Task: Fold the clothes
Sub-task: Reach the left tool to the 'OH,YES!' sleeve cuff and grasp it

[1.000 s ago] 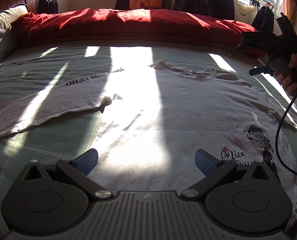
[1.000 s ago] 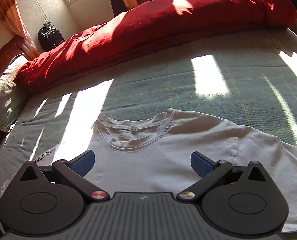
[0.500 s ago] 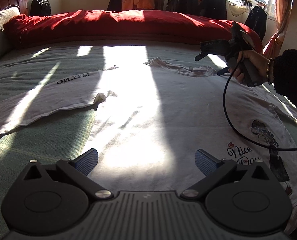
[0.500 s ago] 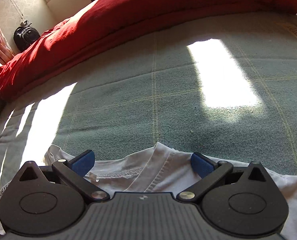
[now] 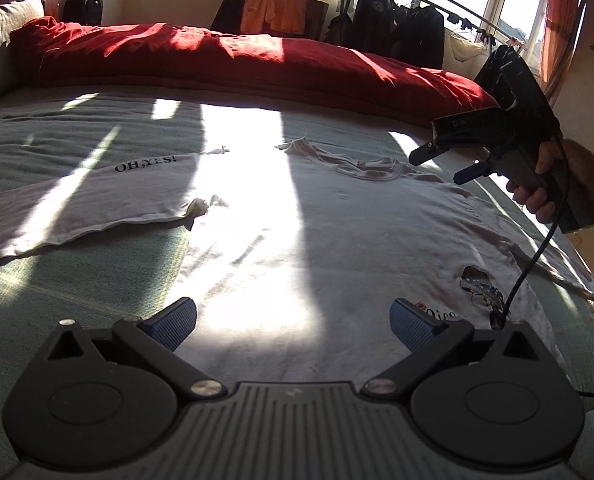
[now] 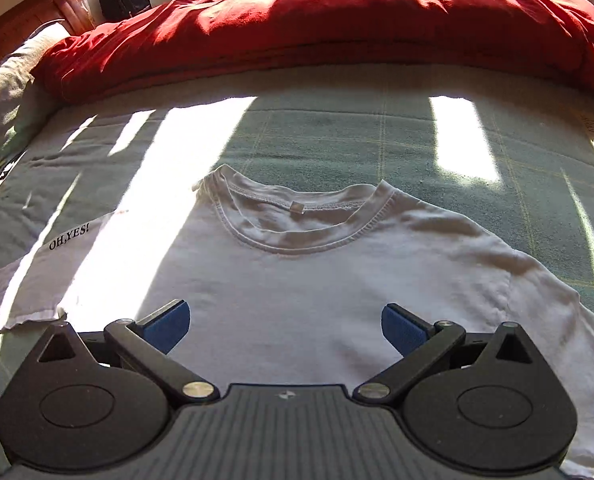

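Observation:
A white T-shirt [image 5: 317,232] with a small print near its hem lies spread flat on the green bed cover [image 5: 77,280]; its collar [image 6: 293,220] faces the red duvet. My left gripper [image 5: 293,320] hovers open over the shirt's lower part, nothing between its blue pads. My right gripper [image 6: 285,328] is open above the shirt's chest, just below the collar; in the left wrist view the right gripper [image 5: 449,164] is held in a hand over the shirt's right shoulder. A second white garment [image 5: 97,196] printed "OH,YES!" lies flat to the left, also seen as the printed garment [image 6: 49,256].
A rolled red duvet [image 5: 237,64] runs along the far side of the bed. A pillow [image 6: 9,92] lies at the far left. A black backpack [image 5: 83,4], hanging dark clothes [image 5: 397,24] and windows stand beyond the bed. A cable [image 5: 537,256] hangs from the right gripper.
My right gripper has pulled back and risen from the collar, so the whole neckline shows again. In the left wrist view the hand holding it moved right. Both stay open.

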